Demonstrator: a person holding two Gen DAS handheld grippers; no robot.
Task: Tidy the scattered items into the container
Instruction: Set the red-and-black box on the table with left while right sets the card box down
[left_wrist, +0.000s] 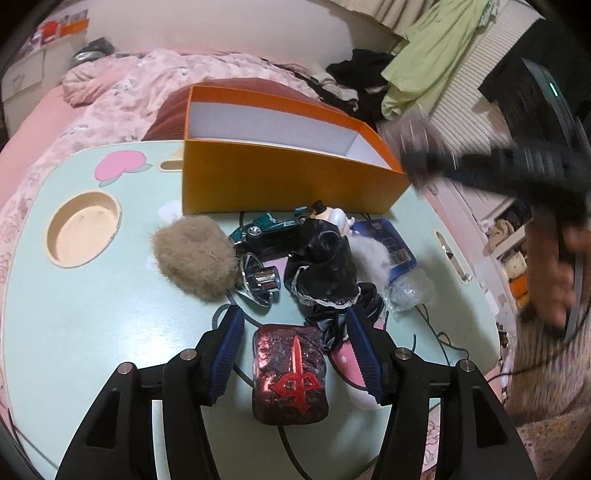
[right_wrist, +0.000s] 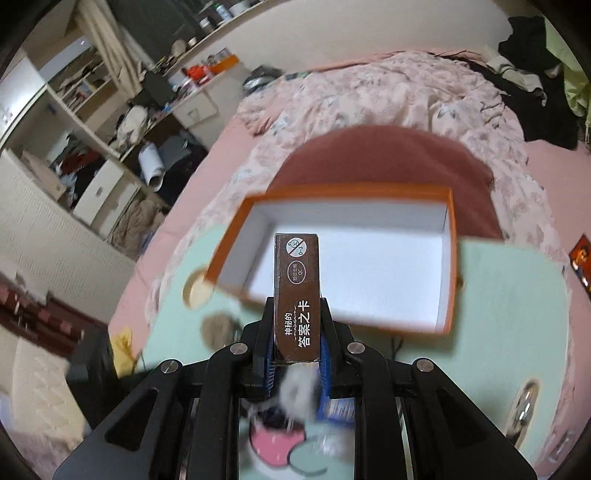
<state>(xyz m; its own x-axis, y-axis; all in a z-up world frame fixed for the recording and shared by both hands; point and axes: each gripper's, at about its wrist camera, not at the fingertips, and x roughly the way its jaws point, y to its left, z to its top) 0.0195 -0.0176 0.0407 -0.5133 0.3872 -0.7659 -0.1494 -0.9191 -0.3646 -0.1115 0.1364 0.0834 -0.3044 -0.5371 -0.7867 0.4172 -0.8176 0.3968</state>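
Left wrist: left gripper (left_wrist: 295, 354) standing apart around one dark red embossed tin (left_wrist: 290, 373), untouched; one orange cardboard box (left_wrist: 288, 177) sitting beyond one tan fur pompom (left_wrist: 194, 256).
Right wrist: right gripper (right_wrist: 295, 354) clamping one brown card box (right_wrist: 296, 295) above the orange box's white interior.

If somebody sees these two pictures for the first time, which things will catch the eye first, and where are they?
First, the open orange cardboard box with a white inside at the far side of the mint-green table. Next, the brown card box with white Chinese print, clamped upright in the right gripper in front of that box. Near the left gripper, a dark red embossed case with a sword emblem lies between its open fingers.
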